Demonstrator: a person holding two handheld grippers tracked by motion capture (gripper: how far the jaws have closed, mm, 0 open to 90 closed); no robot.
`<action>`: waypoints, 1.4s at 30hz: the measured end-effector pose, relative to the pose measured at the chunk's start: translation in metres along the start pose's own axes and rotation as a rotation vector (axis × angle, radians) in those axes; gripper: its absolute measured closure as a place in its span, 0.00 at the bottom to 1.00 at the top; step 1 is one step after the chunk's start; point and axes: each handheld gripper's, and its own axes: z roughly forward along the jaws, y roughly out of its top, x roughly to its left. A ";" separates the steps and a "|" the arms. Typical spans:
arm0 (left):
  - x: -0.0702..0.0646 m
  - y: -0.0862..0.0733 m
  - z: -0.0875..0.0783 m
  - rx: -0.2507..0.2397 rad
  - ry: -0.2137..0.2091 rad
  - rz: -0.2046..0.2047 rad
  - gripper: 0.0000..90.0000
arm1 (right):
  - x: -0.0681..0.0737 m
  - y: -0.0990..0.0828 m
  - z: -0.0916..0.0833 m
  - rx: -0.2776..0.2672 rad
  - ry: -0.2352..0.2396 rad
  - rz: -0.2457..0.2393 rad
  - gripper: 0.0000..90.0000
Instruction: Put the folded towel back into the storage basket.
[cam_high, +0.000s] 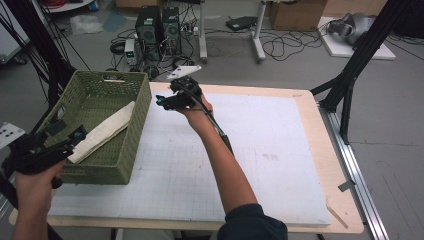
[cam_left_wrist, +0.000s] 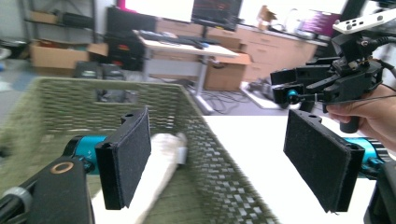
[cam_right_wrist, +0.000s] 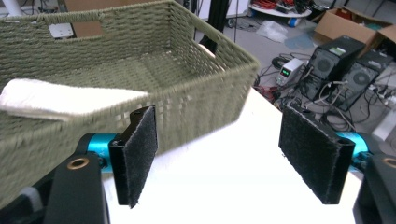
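Now both tongs, left (cam_high: 77, 134) and right (cam_high: 159, 101), gape wide and empty, with the towel (cam_high: 102, 131) lying in the basket (cam_high: 131, 145) between them. Placing looks finished. Next, both should probably pull clear over the tabletop (cam_high: 260, 150).

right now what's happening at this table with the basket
A person holds a claw in each hand at a table with a white gridded mat. A folded white cloth lies slanted inside the green woven basket, one end resting on its near wall. Both claws are open with nothing between their pads. The left claw is at the basket's near left corner, close to the cloth; the right claw is just outside the basket's right wall, above the mat.
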 end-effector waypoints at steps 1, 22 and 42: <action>-0.002 -0.001 0.003 0.003 -0.011 0.001 0.26 | -0.003 -0.006 -0.007 -0.002 -0.006 0.011 0.29; -0.056 -0.009 0.060 0.058 -0.254 0.067 0.25 | -0.028 -0.107 -0.139 0.006 -0.164 0.130 0.14; -0.135 -0.056 0.111 0.111 -0.474 0.188 0.26 | -0.026 -0.207 -0.237 0.004 -0.313 0.230 0.13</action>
